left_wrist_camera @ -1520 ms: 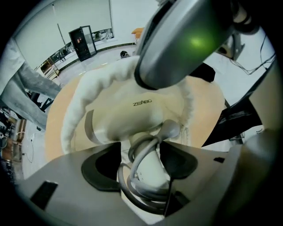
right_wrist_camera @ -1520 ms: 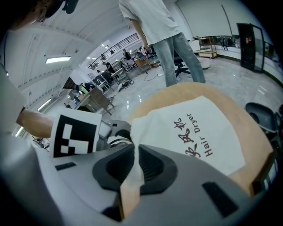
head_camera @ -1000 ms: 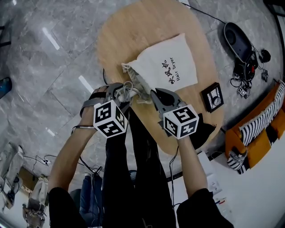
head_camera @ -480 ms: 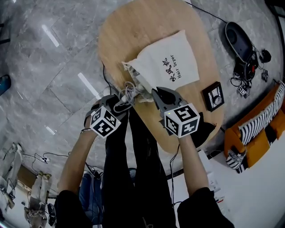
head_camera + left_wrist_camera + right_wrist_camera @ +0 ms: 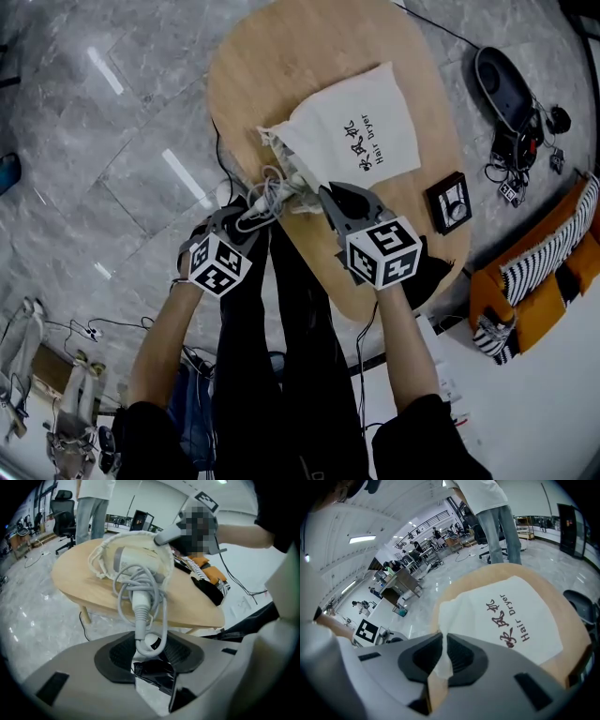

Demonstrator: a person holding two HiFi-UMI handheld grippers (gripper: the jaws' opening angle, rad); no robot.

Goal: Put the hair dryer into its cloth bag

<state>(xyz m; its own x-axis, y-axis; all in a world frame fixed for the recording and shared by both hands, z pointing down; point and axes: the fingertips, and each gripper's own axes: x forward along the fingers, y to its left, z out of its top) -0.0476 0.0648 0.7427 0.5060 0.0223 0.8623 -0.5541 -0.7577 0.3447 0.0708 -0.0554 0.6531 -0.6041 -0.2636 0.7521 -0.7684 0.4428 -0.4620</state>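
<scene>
- The desk [image 5: 281,56] is a long oval with bare wood across its far end. That gives you open room to push away from yourself. Everything crowds at the near-left edge.
- The cloth bag [image 5: 361,112] lies flat mid-desk, nearer the right edge. Its gathered mouth is turned toward the near-left edge, presumably so you can feed the dryer straight in from your side.
- The hair dryer [image 5: 133,557] has its head inside the bag's mouth, while its handle juts out past the near-left edge of the desk. I judge it about half in.
- Your right claw [image 5: 443,653] is clenched on a fold of cloth at the bag's mouth. This likely pins the opening so a push does not drag the bag along.
- Your left claw [image 5: 151,644] is closing on the cord, its pads meeting either side of the lowest loop. It sits just off the desk's edge with free air around it.
- The cord [image 5: 140,581] is looped loosely about the handle. Those slack loops could catch on the drawstring hem.
- A small black box [image 5: 446,204] sits by the right edge, well apart from the bag's mouth and out of your path.
</scene>
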